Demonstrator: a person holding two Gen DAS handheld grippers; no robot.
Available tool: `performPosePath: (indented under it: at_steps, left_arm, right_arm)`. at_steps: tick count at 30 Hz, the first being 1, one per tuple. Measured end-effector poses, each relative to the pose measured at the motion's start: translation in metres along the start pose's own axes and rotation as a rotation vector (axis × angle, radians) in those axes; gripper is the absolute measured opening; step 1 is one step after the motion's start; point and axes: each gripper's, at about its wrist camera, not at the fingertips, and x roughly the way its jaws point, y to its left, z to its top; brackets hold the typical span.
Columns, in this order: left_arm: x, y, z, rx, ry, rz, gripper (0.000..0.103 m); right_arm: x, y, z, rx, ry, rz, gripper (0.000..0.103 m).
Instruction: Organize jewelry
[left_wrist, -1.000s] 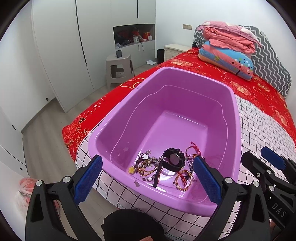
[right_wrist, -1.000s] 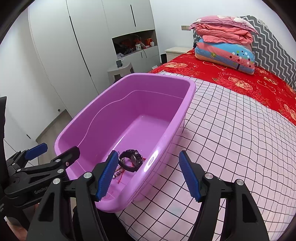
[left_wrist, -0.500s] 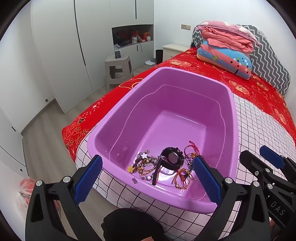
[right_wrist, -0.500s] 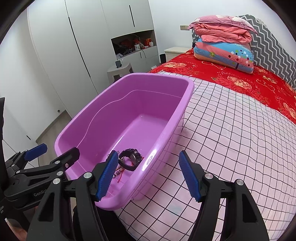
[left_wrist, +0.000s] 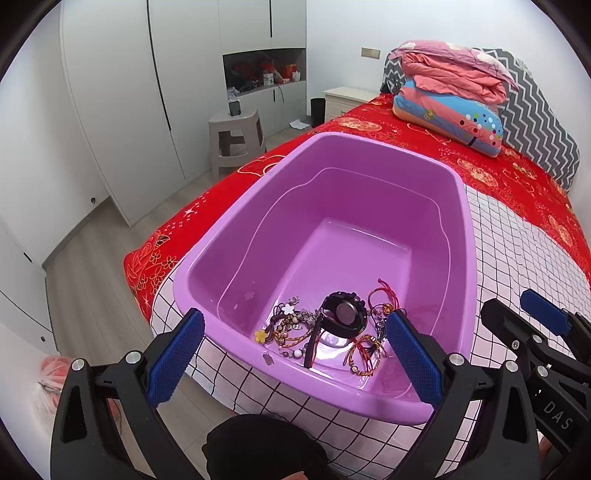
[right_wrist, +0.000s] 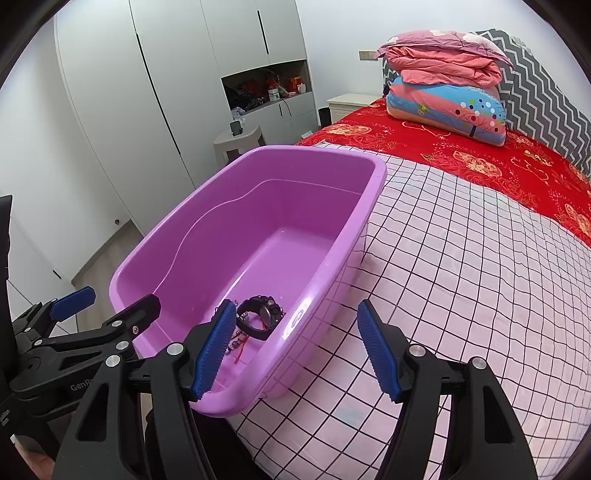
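Observation:
A purple plastic tub (left_wrist: 458, 236) stands on the bed's near corner; it also shows in the right wrist view (right_wrist: 332, 266). In its near end lie a black watch (left_wrist: 343, 314), beaded bracelets (left_wrist: 288, 328) and red cord bracelets (left_wrist: 365, 350). The watch (right_wrist: 260, 317) shows in the right wrist view too. My left gripper (left_wrist: 295, 363) is open and empty, held just in front of the tub's near rim. My right gripper (right_wrist: 295, 350) is open and empty, astride the tub's near right corner. Each gripper shows in the other's view: the right one (left_wrist: 532, 328), the left one (right_wrist: 107, 310).
A pink checked sheet (right_wrist: 461, 295) covers the bed's near part over a red floral cover (left_wrist: 498, 173). Folded quilts (left_wrist: 450, 96) and a zigzag pillow lie at the head. A grey stool (left_wrist: 236, 140), white wardrobes and a nightstand stand beyond the bed.
Both grippers have drawn back slightly from the tub, so it sits a little farther away in both views. The jewelry has not moved.

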Motion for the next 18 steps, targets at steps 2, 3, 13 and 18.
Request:
performPosePath:
  at_steps: [2, 3, 13, 18]
  left_arm:
    - [0.0003, 0.0000, 0.0000, 0.000, 0.002, -0.001, 0.097]
    - [0.0007, -0.0004, -0.0004, 0.000, 0.003, -0.001, 0.097]
    - [0.0025, -0.0002, -0.0023, 0.000, 0.007, 0.001, 0.097]
    - [0.0027, -0.0013, -0.0027, 0.004, 0.005, 0.011, 0.097]
  right_arm:
    - [0.0003, 0.0001, -0.0009, 0.001, 0.003, 0.000, 0.065]
    - [0.0007, 0.0003, -0.0013, 0.002, 0.005, 0.000, 0.065]
    - [0.0008, 0.0026, -0.0017, 0.000, 0.007, 0.001, 0.065]
    - [0.0030, 0.0019, -0.0014, 0.000, 0.008, 0.001, 0.065]
